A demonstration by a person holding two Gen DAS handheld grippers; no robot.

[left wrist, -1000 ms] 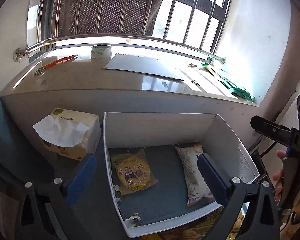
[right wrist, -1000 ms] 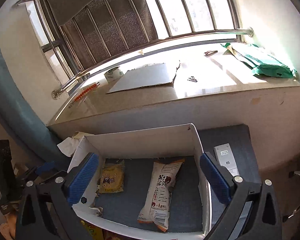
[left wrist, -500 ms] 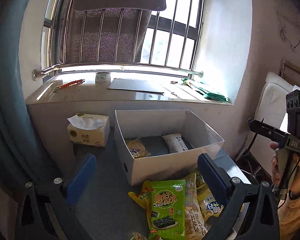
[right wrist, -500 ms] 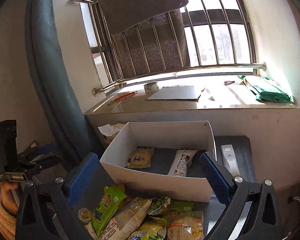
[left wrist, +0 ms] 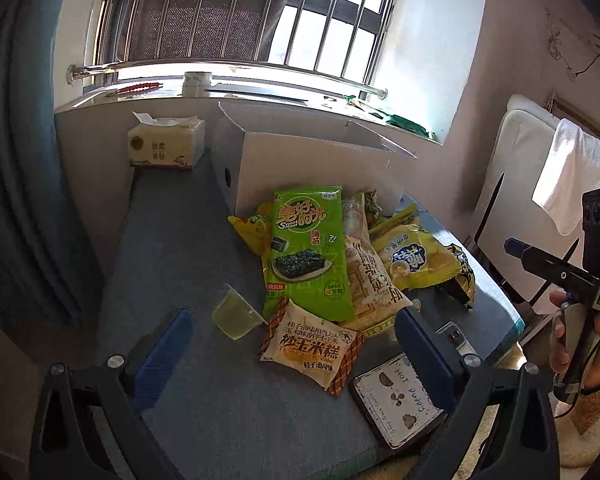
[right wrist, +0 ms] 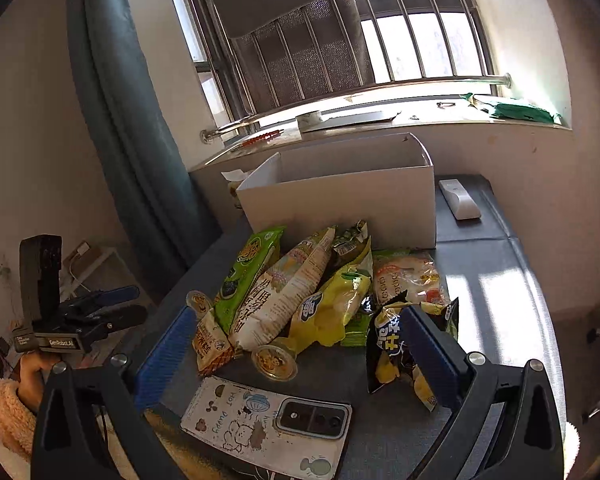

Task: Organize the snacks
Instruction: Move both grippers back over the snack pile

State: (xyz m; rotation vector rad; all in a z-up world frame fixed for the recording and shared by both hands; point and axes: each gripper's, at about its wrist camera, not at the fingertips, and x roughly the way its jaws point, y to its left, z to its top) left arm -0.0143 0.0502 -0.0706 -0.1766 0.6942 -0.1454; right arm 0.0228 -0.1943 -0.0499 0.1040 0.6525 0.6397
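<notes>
Hovering over the table's near edge, my left gripper [left wrist: 294, 344] and right gripper [right wrist: 296, 352] both gape wide, empty, angled down; a phone [right wrist: 266, 426] lies nearest; beyond, the snack pile [left wrist: 340, 264] sits heaped before the white box [right wrist: 340, 192].

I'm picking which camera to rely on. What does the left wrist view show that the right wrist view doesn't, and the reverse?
Only the left wrist view shows the whole tissue pack and the white chair with a towel.

Only the right wrist view shows the white remote beside the box and the rice cracker bag.

Both show the white box, the green seaweed pack, the yellow chip bag, the phone, and open, empty tongs: left, right.
</notes>
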